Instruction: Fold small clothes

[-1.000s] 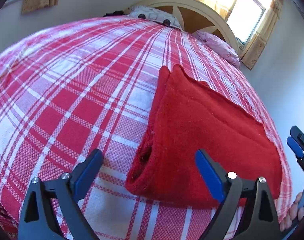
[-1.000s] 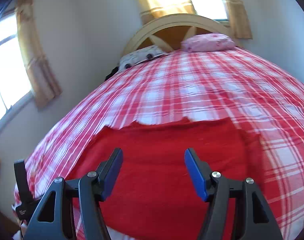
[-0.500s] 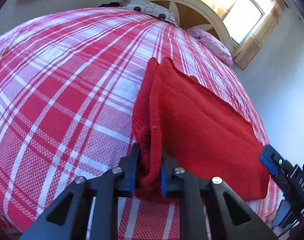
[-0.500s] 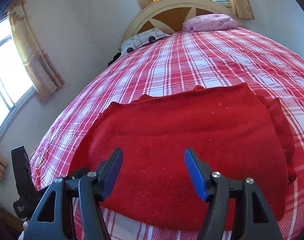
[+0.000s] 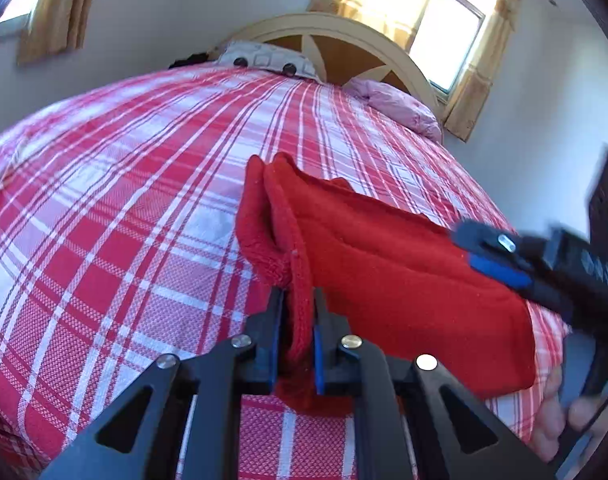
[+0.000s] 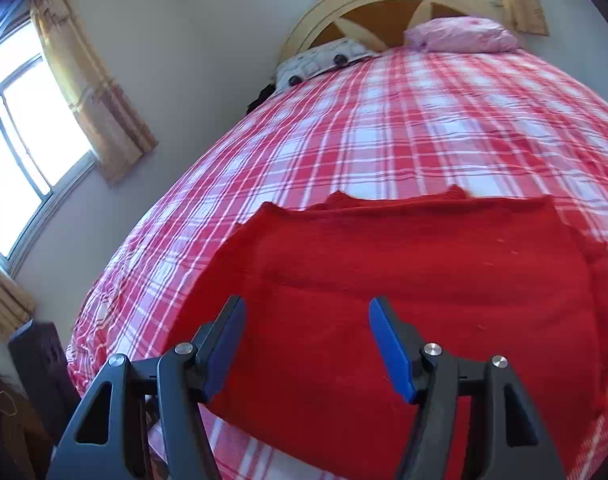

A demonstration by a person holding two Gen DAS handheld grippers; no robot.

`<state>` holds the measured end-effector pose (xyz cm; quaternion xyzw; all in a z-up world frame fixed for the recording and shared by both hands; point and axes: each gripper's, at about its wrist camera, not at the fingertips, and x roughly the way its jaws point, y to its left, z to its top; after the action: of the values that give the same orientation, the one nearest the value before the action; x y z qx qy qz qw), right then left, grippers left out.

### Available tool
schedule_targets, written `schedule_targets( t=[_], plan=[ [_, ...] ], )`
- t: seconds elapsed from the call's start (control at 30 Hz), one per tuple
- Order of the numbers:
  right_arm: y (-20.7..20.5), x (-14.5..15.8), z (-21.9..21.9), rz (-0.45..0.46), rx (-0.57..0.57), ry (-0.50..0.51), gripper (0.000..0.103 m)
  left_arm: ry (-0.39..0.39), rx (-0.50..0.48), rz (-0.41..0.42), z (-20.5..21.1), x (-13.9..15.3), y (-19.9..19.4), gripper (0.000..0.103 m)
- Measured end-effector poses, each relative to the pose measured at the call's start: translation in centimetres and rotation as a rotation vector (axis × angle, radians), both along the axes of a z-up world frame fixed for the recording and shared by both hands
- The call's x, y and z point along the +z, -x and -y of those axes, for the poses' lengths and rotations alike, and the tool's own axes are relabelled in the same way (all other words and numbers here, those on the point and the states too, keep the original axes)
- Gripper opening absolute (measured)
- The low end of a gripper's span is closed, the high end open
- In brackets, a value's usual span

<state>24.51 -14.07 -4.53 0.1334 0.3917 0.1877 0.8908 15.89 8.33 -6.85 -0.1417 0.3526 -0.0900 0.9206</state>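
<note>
item: a red fleece garment, fuzzy, thick, plain red all over

state: it's sitting folded over into a chunky rectangle, a couple of layers stacked, with a rolled double fold showing along its left edge

pose: mostly lying flat; the near left corner is getting pinched up into a standing ridge, so that edge is rising off the bed

far edge: looking a bit wavy, with small bumps sticking up

spot: it's lying on the near end of the bed, toward the right side, with its near edge sitting close to the foot of the mattress
</note>
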Motion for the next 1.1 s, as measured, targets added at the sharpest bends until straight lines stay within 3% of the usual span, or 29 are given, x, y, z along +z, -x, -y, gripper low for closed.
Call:
schedule_targets(
  t=[0.27,0.57,0.93,0.97,1.03,1.1],
  plan=[
    [-4.4,-1.3,-5.1,-0.097,0.174,-0.01,0.065,-0.03,-0.036,0.055,1.2,0.0,0.5,0.013],
    [-8.0,-0.9,-8.4,-0.157,0.289,-0.045,0.065,-0.083,-0.072,0.106,2.9,-0.2,1.0,0.013],
    [-11.2,-3.5,-14.1,-0.216,0.415,0.167,0.065,-0.126,-0.115,0.145,3.6,-0.6,1.5,0.013],
    [-11.3,-3.7,-14.0,-0.21,0.411,0.176,0.063,-0.127,-0.115,0.146,3.6,-0.6,1.6,0.013],
    [-11.6,-4.2,-13.8,-0.212,0.388,0.194,0.031,-0.133,-0.118,0.144,3.7,-0.7,1.5,0.013],
    [-11.9,-4.6,-13.3,-0.222,0.355,0.204,0.021,-0.129,-0.121,0.138,3.8,-0.7,1.5,0.013]
  ],
)
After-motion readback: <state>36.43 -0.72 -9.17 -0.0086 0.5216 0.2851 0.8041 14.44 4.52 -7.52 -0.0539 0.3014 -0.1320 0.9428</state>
